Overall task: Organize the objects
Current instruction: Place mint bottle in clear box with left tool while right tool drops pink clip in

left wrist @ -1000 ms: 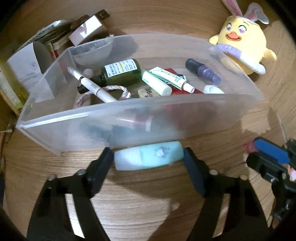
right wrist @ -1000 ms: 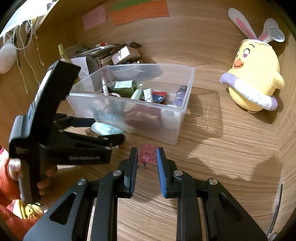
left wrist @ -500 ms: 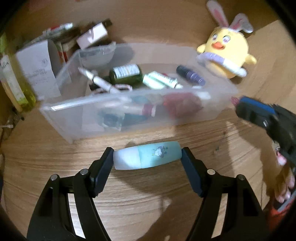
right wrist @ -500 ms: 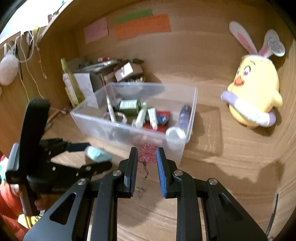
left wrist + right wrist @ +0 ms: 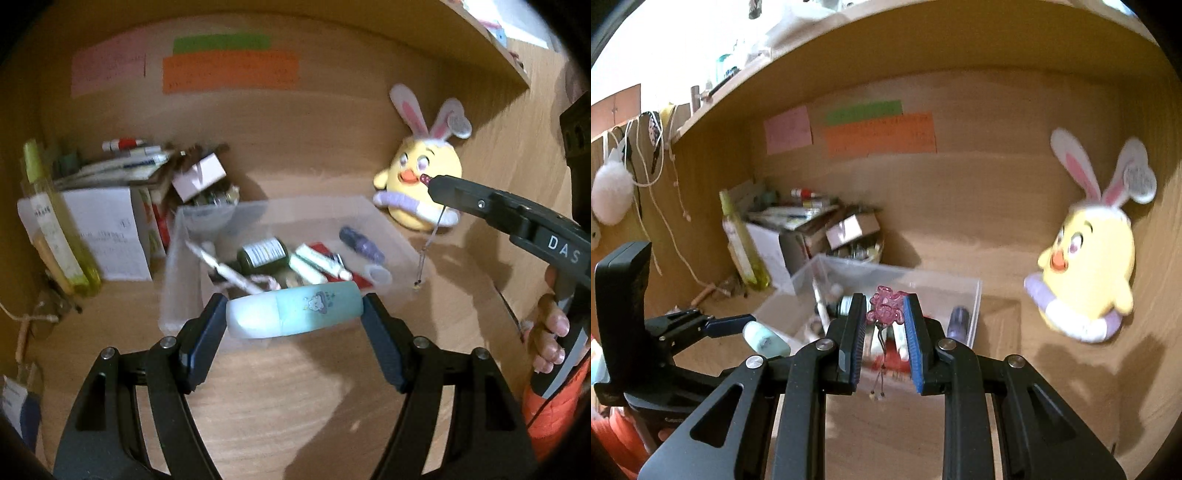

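The left gripper (image 5: 295, 317) is clamping a light, smooth mint tube (image 5: 293, 313) endwise while the right gripper (image 5: 884, 325) is pinching a delicate, dangling pink charm (image 5: 885, 309) above the clear bin (image 5: 391, 230).

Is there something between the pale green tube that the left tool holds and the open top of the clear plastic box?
Nothing visible. The pale green tube, clamped in the left tool, hangs before the clear plastic box, whose top is uncovered.
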Tool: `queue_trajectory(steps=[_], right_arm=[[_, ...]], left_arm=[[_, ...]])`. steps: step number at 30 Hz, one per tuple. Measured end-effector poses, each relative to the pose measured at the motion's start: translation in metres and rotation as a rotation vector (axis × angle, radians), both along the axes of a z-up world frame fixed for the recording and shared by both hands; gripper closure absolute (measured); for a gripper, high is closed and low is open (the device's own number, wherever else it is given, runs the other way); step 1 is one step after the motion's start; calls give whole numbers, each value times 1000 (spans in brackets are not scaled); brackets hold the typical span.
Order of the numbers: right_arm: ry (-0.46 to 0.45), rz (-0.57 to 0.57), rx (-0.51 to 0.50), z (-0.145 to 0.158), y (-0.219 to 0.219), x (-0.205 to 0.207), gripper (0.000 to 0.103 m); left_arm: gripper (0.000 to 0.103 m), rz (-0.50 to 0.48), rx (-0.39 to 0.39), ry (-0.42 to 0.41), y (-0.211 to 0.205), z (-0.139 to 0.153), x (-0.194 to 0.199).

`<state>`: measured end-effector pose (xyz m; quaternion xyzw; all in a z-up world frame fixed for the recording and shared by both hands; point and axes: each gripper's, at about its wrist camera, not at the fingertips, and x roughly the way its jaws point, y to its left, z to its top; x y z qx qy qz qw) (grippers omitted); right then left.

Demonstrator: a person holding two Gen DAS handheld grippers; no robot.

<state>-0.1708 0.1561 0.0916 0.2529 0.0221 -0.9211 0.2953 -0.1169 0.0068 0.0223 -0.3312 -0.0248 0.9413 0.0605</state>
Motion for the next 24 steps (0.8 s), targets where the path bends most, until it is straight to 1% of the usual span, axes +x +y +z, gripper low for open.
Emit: queue_trajectory(steps=[3,6,9,12,15,19,23,24], right_arm=[[1,-6,0,3,-7,-9,84],[-11,-27,17,-1,-14,-19,84],[-57,-35,47,-16,-21,-32,84],[-108,-45,96,-37,-25,-42,84],[-157,-52,149,-60,-31,-51,84],[-197,-44,195,-80,-36,-59,84],[-216,-26,236,-90,-42,-60,84],[-212,-27,235,-90,-42,-59,80]], left_arm=[[30,23,-8,4,-5,3,-12],[30,50,-14,-12,-10,-1,-27],[30,52,-7,-51,-13,-10,-43],[30,28,4,-90,-11,-20,-55],[30,39,-10,-114,-10,-30,-64],[30,41,10,-144,-13,-38,-72],[28,33,17,-159,-14,-41,-73],[27,30,15,-158,-14,-41,-72]])
